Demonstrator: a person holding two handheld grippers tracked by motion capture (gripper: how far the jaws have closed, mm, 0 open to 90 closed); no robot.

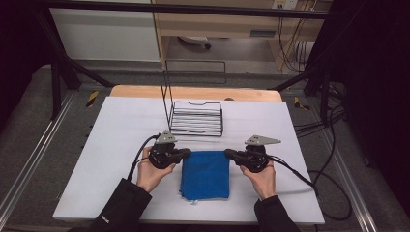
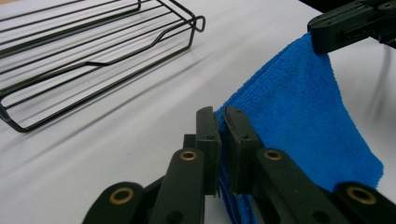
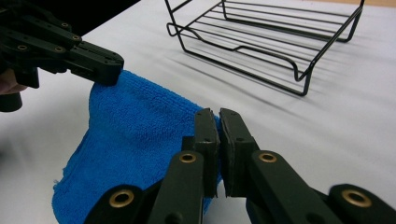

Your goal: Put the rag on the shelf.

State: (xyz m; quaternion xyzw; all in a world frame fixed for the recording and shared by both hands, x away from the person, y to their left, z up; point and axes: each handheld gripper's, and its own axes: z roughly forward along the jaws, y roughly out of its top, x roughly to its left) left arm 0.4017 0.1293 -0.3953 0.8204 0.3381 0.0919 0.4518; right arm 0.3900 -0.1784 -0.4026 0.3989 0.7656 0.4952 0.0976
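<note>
A folded blue cloth lies on the white table sheet, its far edge lifted between the two grippers. My left gripper pinches the far left corner, and my right gripper pinches the far right corner. In the left gripper view my jaws are shut on the cloth, with the right gripper holding the opposite corner. In the right gripper view my jaws clamp the cloth, while the left gripper grips its other corner.
A black wire basket with a raised handle stands just beyond the cloth, near the middle of the table; it shows as the wire basket and the wire basket in the gripper views. Cables trail from both grippers. White sheet lies on both sides.
</note>
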